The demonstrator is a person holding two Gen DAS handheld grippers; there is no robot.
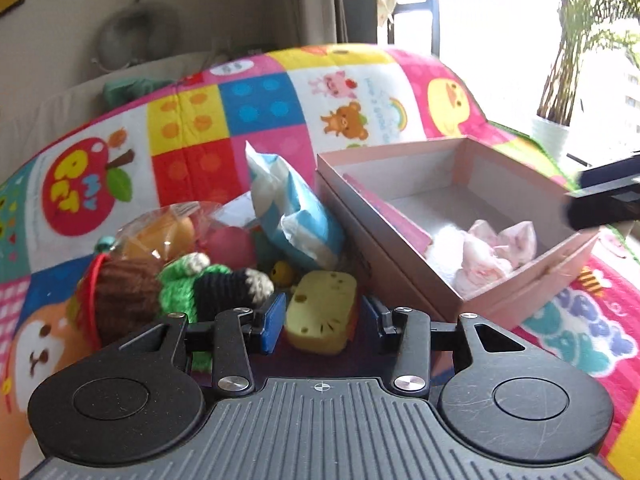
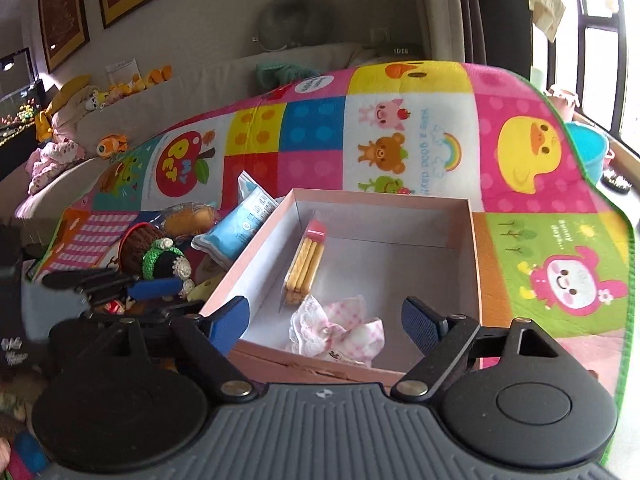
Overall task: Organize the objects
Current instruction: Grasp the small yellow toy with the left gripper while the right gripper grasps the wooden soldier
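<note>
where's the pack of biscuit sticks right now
In the right wrist view, the biscuit stick pack lies inside the pink box, along its left wall, just behind the pink checked cloth.

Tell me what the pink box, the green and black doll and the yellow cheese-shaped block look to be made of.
Pink box: likely matte cardboard; thin straight walls, pale inside, a torn-looking front edge.
Green and black doll: crocheted yarn, fuzzy; the stitches show.
Yellow cheese-shaped block: perhaps soft foam or rubber, dull finish; rounded edges and moulded holes, though the look leaves it open.
</note>
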